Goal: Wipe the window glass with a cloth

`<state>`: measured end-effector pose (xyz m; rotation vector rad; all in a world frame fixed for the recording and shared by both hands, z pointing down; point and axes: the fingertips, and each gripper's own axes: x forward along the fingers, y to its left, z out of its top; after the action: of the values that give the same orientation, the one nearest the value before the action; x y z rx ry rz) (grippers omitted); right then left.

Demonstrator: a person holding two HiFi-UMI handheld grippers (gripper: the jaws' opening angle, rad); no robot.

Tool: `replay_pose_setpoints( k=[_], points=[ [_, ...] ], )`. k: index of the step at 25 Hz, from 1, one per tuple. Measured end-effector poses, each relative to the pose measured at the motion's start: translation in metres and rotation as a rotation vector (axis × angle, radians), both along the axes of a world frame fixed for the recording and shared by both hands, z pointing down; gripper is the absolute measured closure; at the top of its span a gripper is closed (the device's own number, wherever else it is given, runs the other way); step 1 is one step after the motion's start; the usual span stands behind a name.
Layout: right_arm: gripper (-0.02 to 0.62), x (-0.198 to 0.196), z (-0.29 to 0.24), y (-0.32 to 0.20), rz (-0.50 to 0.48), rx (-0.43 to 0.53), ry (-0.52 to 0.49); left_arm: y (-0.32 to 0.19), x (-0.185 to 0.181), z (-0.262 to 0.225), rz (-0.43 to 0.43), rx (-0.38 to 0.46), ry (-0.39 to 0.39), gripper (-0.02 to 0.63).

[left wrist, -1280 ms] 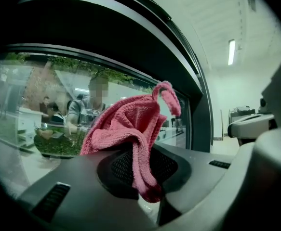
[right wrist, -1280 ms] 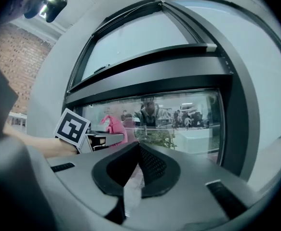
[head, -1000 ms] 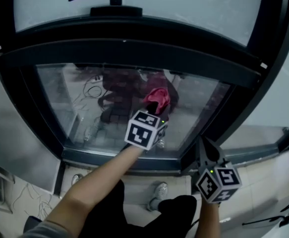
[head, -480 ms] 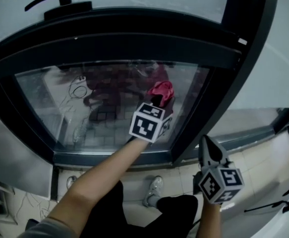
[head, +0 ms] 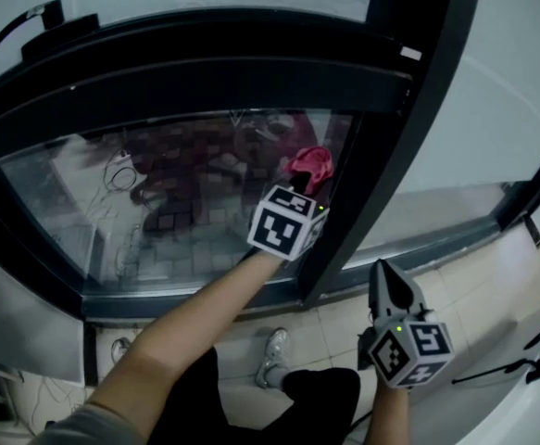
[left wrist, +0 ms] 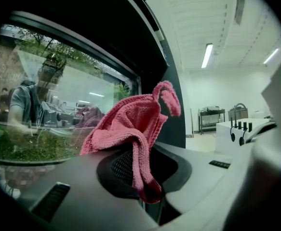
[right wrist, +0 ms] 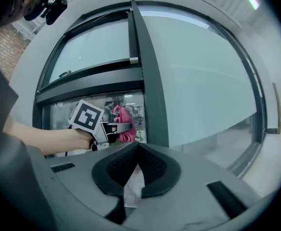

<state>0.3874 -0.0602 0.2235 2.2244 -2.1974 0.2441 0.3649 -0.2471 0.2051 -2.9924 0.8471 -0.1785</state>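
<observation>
Pink cloth is clamped in the left gripper, at the lower pane just beside the dark upright. Wiping is judged under way; the next stroke calls for a sweep leftward across the pane. Right gripper is closed on nothing and held low. Only the left gripper view shows the cloth bunched between the jaws; only the head view shows the pane's full extent.

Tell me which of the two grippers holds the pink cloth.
The left gripper: its jaws are shut on the pink cloth by the clear pane. The right gripper hangs lower, shut and empty.
</observation>
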Motion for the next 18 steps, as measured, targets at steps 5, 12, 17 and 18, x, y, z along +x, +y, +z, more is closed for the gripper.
replay_pose_setpoints(
  k=[5, 12, 17, 18],
  points=[
    [0.604, 0.016, 0.004, 0.005, 0.023, 0.004, -0.006, -0.004, 0.023, 0.005, 0.018, 0.013, -0.022, 0.552],
    [0.604, 0.027, 0.011, 0.011, 0.047, -0.009, -0.012, -0.006, 0.040, 0.011, 0.043, 0.020, -0.034, 0.552],
    [0.604, 0.030, 0.012, 0.014, 0.052, -0.017, -0.007, -0.002, 0.050, 0.016, 0.088, 0.008, -0.034, 0.552],
    [0.604, 0.030, 0.011, 0.013, 0.051, -0.016, -0.006, 0.000, 0.050, 0.016, 0.098, 0.007, -0.031, 0.552]
  ],
)
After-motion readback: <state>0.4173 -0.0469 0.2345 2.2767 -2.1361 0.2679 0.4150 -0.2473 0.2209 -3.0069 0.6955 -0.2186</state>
